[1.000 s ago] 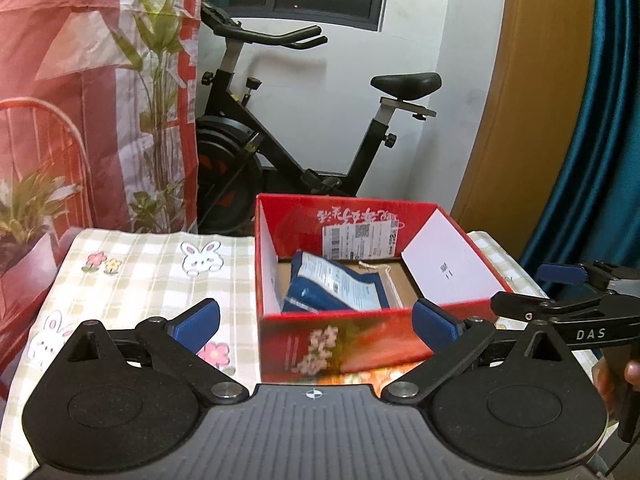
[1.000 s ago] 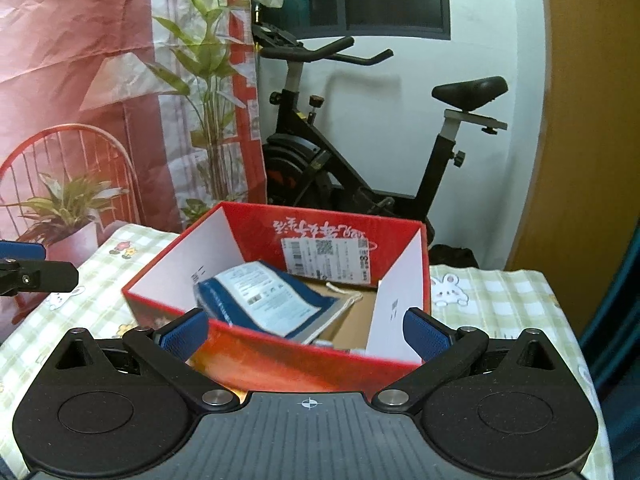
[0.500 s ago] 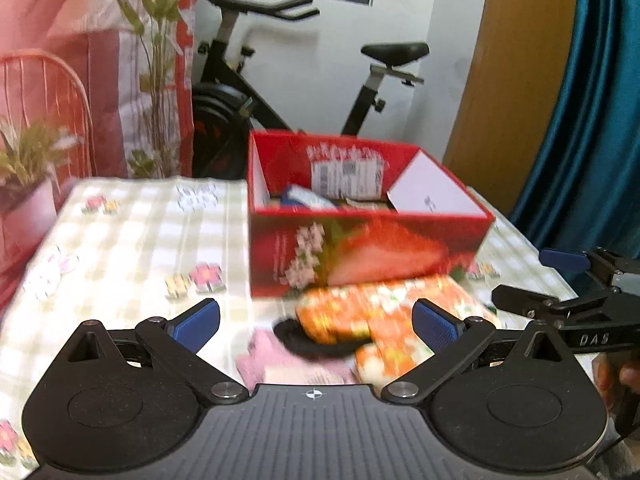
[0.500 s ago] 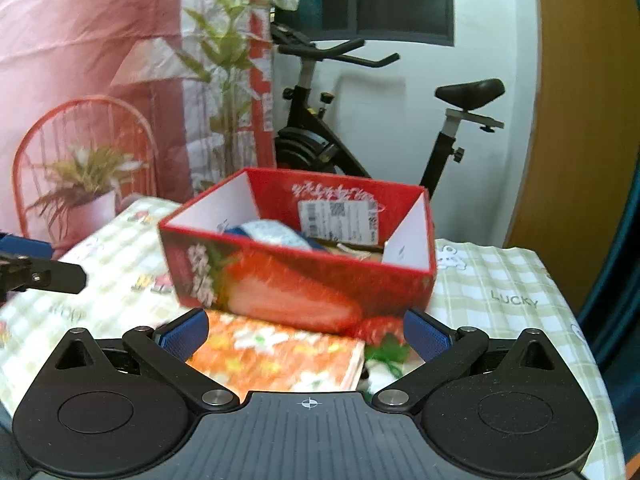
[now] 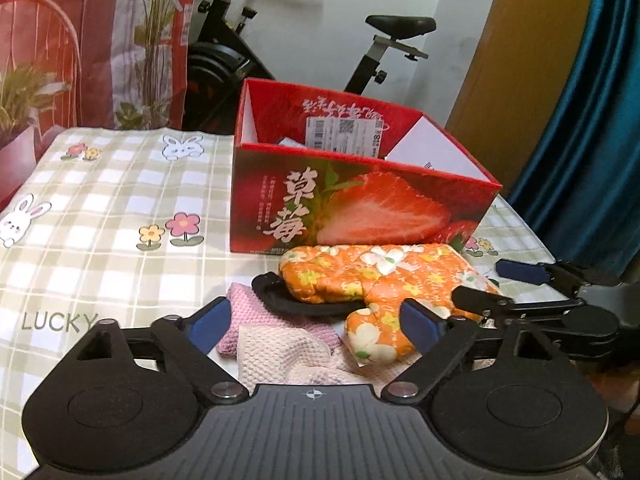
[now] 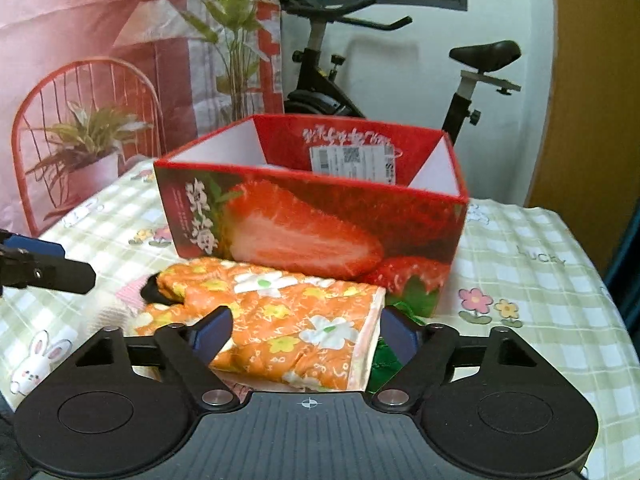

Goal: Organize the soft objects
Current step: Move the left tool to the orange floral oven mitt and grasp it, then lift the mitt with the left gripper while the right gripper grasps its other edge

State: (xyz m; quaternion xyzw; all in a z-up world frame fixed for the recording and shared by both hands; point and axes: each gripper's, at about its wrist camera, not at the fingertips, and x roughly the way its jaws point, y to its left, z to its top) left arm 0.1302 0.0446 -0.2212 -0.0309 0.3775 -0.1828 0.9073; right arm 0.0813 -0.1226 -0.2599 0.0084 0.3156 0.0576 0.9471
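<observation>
Soft, even indoor light, with weak shadows. Colours run saturated and slightly noisy. Fisheye bending curves straight lines toward 3 and 9 o'clock. The right wrist view looks mildly blurred; the left is sharper.

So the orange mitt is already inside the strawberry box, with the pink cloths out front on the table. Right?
Not quite. The orange mitt is not in the strawberry box; it lies on the table in front of it, over a black item beside the pink cloths. The left wrist view shows this. The cloths are out front as you said.
</observation>
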